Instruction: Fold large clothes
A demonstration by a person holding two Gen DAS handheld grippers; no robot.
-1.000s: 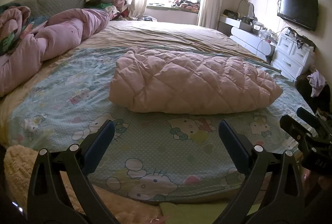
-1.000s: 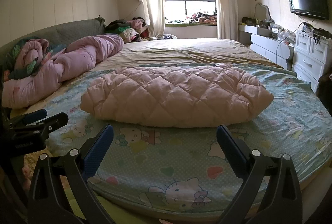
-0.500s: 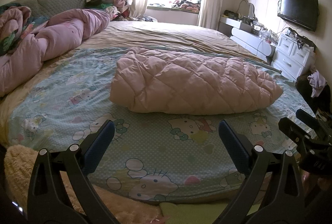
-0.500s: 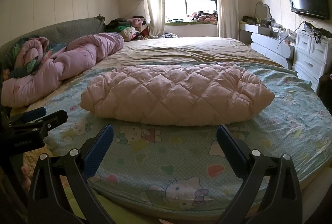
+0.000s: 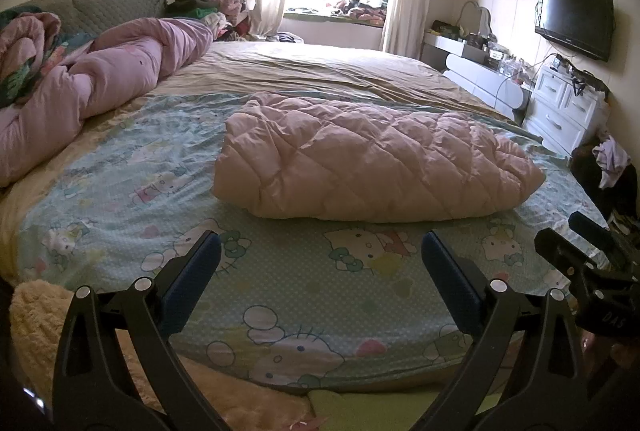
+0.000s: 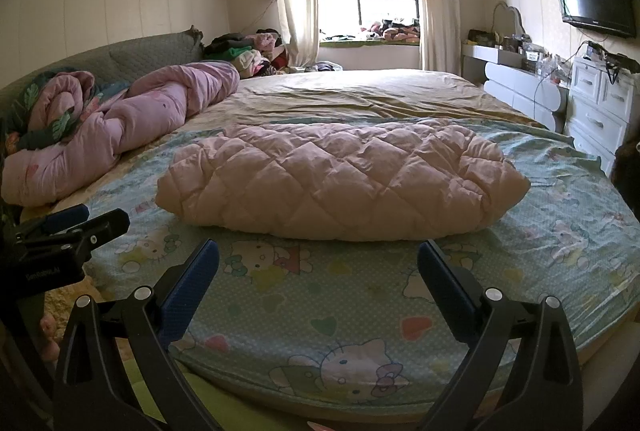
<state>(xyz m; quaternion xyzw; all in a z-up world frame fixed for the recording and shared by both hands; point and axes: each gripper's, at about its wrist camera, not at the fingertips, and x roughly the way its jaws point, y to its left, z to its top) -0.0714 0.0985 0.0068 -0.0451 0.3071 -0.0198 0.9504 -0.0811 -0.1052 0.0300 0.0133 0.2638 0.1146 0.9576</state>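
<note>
A pink quilted padded garment [image 5: 372, 159] [image 6: 340, 179] lies folded into a long bundle across the cartoon-print sheet [image 5: 288, 279] [image 6: 320, 295] of the bed. My left gripper [image 5: 320, 251] hovers open over the bed's near edge, short of the bundle, with nothing between its blue pads. My right gripper [image 6: 318, 259] is likewise open and empty, a little in front of the bundle. Each gripper shows in the other's view: the right one at the right edge [image 5: 576, 251], the left one at the left edge [image 6: 76, 227].
A rolled pink duvet [image 5: 100, 83] [image 6: 120, 119] lies along the bed's left side against a grey headboard [image 6: 140, 59]. Clothes are piled near the window [image 6: 256, 55]. White drawers [image 6: 600, 103] and a wall TV [image 5: 576, 19] stand to the right. A beige fluffy rug [image 5: 36, 327] lies below left.
Both grippers have shifted only slightly; the views drift a little. The folded garment has not moved and both grippers stay open.
</note>
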